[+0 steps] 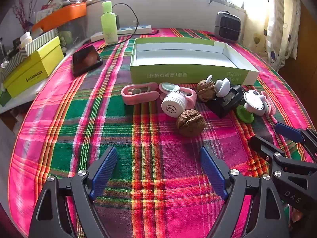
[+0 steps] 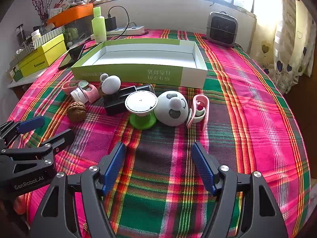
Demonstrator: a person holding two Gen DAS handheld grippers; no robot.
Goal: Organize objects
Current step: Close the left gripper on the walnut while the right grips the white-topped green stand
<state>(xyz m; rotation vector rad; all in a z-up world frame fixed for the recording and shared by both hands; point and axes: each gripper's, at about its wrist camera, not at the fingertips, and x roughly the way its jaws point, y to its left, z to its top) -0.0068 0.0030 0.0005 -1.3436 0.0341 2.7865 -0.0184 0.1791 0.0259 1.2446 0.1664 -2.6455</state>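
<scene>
Both claws are hanging released over the near part of the desk [image 1: 59,119], nothing between the jaws: left claw [image 1: 158,168], right claw [image 2: 158,164]. They are sitting side by side, likely staged for a first pick. An empty green box [image 1: 190,73] is lying open mid-desk toward the far edge, probably the bin. The clutter is sitting in a row just in front of it: pink clip [image 1: 138,94], white cap [image 1: 172,107], two walnuts, black block [image 2: 116,103], koala toy [image 2: 172,109]. The nearer walnut [image 1: 190,122] is lying ahead of the left claw; the koala toy is lying ahead of the right.
</scene>
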